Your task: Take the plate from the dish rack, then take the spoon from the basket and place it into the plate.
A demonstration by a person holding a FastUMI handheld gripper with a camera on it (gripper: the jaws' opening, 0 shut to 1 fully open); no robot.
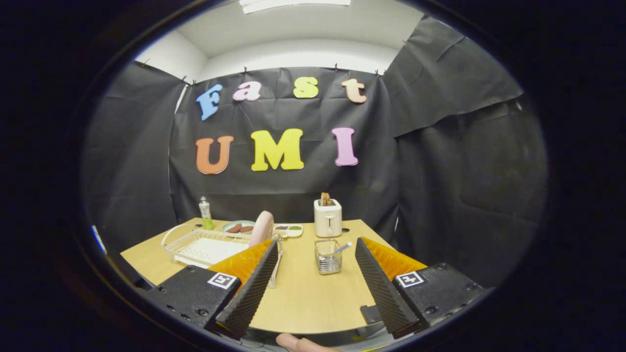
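The claw (317, 254) hung above the near edge of the wooden desk (303, 298), its two fingers spread wide apart with nothing between them, and a bit of a person's hand (298, 343) showed just below it. Just ahead, between the fingertips, stood one small clear basket (327, 256) holding a single spoon (340, 248), whose handle leaned out over the rim toward the right finger. Beyond the left finger lay one clear dish rack (205, 247), and at its right end one pink plate (261, 228) stood upright on its edge. Farther back, one round dish (238, 227) carried two brown pieces, and beside it one small divided tray (288, 230) held dark and green bits I could not make out. One green bottle (206, 213) stood behind the rack near the far left corner. One white toaster (327, 218) stood at the back of the desk, directly beyond the basket, with toast sticking out of its top.
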